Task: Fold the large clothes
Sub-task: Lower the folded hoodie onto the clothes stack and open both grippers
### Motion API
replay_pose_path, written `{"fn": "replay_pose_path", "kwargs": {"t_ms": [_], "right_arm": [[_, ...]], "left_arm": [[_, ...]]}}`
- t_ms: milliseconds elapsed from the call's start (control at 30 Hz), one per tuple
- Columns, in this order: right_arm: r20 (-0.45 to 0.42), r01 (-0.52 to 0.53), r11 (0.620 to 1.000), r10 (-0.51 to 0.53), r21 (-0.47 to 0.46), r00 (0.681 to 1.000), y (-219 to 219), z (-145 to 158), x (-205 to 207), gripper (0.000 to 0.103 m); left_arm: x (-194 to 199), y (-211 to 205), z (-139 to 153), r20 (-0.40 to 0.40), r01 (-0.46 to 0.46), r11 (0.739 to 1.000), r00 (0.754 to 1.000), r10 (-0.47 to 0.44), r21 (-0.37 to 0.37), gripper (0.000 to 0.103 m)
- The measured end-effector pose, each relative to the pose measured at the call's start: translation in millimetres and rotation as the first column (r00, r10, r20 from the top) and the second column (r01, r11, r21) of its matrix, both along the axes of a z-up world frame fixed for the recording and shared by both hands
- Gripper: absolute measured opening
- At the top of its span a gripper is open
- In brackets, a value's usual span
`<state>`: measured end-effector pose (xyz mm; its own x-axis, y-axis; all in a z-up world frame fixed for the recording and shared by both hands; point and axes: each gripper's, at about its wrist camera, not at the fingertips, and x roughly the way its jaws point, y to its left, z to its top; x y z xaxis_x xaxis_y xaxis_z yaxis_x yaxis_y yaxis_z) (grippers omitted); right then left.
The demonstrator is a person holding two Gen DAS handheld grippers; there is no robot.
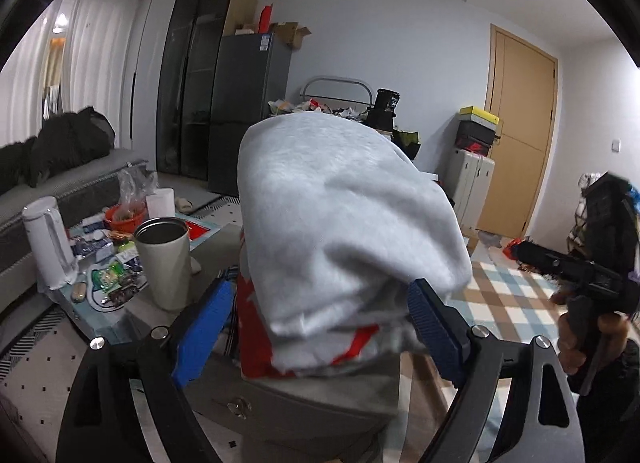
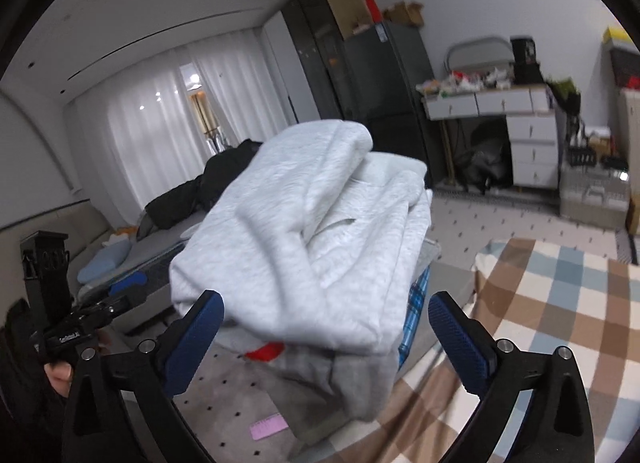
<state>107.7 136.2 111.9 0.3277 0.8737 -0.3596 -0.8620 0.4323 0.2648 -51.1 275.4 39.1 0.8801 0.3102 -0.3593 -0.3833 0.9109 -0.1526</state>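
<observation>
1. Grey sweatshirt [image 1: 344, 219], folded, is seen between the spread fingers of the left gripper [image 1: 316, 303] and right gripper [image 2: 326, 339]; neither grips it.
2. It rests atop stacked clothes [image 1: 256, 327].
3. Soft, light and floppy; it is best held at the folded edges.

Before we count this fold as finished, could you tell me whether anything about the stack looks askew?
Yes: the folded light grey sweatshirt sits skewed on the stack of folded clothes, overhanging it, with a loose grey layer drooping beneath and a red patch peeking out.
</observation>
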Motion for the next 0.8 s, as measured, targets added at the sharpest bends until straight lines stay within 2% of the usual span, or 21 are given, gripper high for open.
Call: {"fn": "replay_pose_path", "kwargs": {"t_ms": [100,167,267,367,533,800], "right_arm": [[0.052,-0.014,1.000,0.013,0.017,0.999,-12.9,-4.1,-22.7,0.103],[0.067,-0.022,0.999,0.020,0.031,0.998,-19.9,-8.8,-34.0,0.103],[0.103,-0.018,0.999,0.013,0.044,0.995,-30.3,-16.5,-50.7,0.103],[0.124,0.003,0.999,-0.010,0.051,0.992,-38.2,-22.5,-61.5,0.103],[0.116,0.008,0.997,-0.018,0.080,0.993,-44.5,-25.2,-65.2,0.103],[0.109,0.004,0.996,-0.014,0.088,0.994,-44.6,-26.6,-64.5,0.103]], "left_arm": [[-2.7,-13.9,-6.7,-0.014,0.001,1.000,1.000,-0.001,0.026,0.091],[-6.2,-21.1,-10.5,-0.005,-0.009,0.999,1.000,0.009,0.043,0.102],[-12.5,-29.6,-13.8,0.030,-0.019,0.997,0.999,0.017,0.075,0.102],[-11.3,-35.0,-16.4,0.012,-0.019,0.996,1.000,0.018,0.091,0.102],[-9.7,-40.5,-18.7,-0.008,-0.018,0.991,1.000,0.020,0.136,0.102],[-7.1,-39.4,-23.3,-0.014,-0.027,0.990,0.999,0.029,0.140,0.102]]}}
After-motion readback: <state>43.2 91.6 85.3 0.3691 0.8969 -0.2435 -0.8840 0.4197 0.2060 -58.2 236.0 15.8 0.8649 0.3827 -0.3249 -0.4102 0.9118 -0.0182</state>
